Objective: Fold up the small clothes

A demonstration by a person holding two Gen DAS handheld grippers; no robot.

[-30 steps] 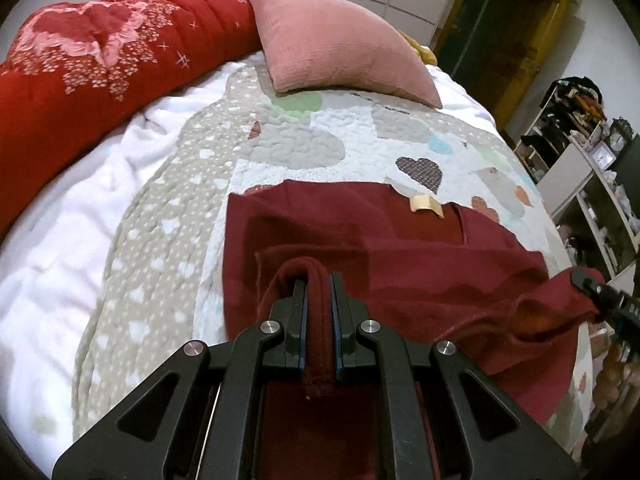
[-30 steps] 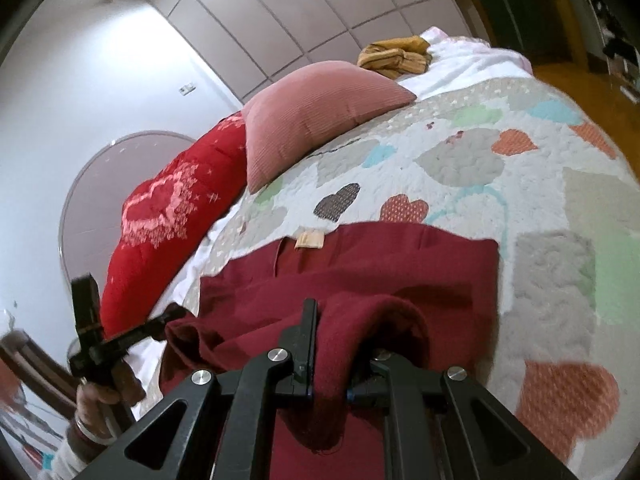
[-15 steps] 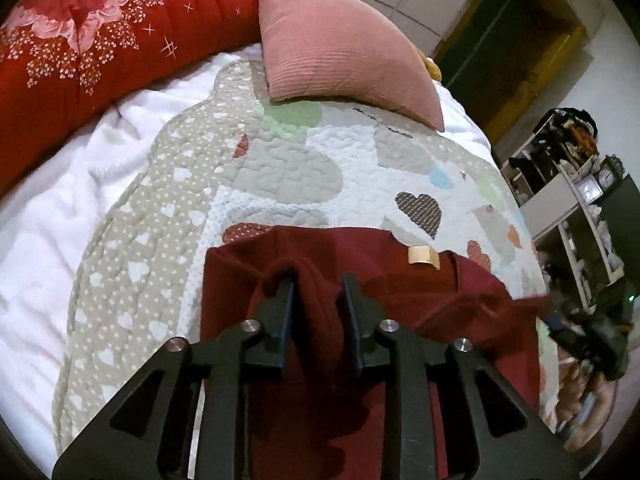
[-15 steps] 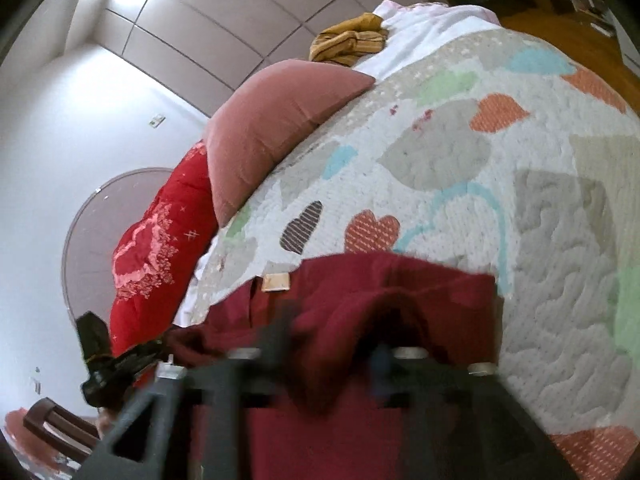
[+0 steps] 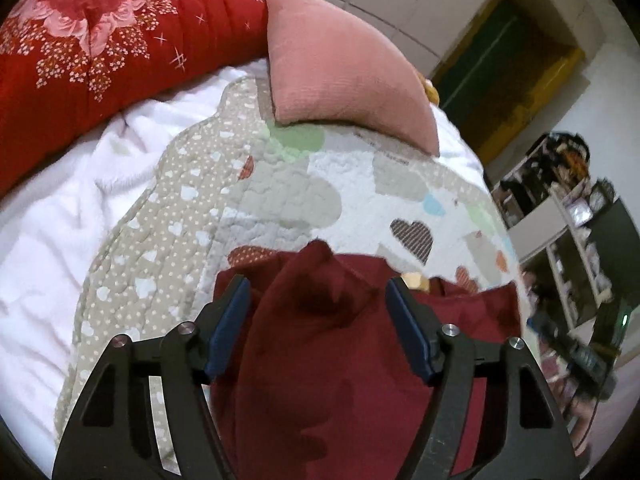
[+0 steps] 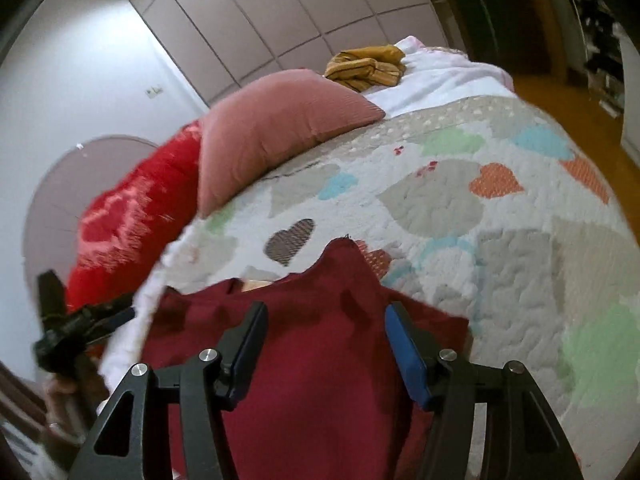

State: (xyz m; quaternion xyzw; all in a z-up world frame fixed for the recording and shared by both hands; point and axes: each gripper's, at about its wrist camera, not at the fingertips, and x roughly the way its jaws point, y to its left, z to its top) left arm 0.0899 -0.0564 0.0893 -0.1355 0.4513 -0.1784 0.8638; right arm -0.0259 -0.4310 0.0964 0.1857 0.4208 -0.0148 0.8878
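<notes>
A dark red garment [image 5: 328,344] lies on the heart-patterned quilt [image 5: 280,196], a corner of it standing up between the fingers. A tan label [image 5: 414,280] shows at its far edge. My left gripper [image 5: 318,300] is open, its jaws wide on either side of the cloth and not pinching it. In the right wrist view the same garment [image 6: 320,360] rises in a peak between the jaws. My right gripper [image 6: 326,320] is open too, wide around the cloth. The left gripper also shows in the right wrist view [image 6: 76,326] at the far left, held in a hand.
A pink cushion [image 5: 344,76] and a red floral duvet [image 5: 100,48] lie at the head of the bed. A mustard striped garment [image 6: 366,66] sits behind the cushion. Cluttered shelves [image 5: 568,220] stand to the right, past the bed's edge. White sheet [image 5: 52,232] at left.
Both grippers have opened and let go of the red cloth they were pinching. The fold has dropped onto the garment, and both views have tilted toward the head of the bed.
</notes>
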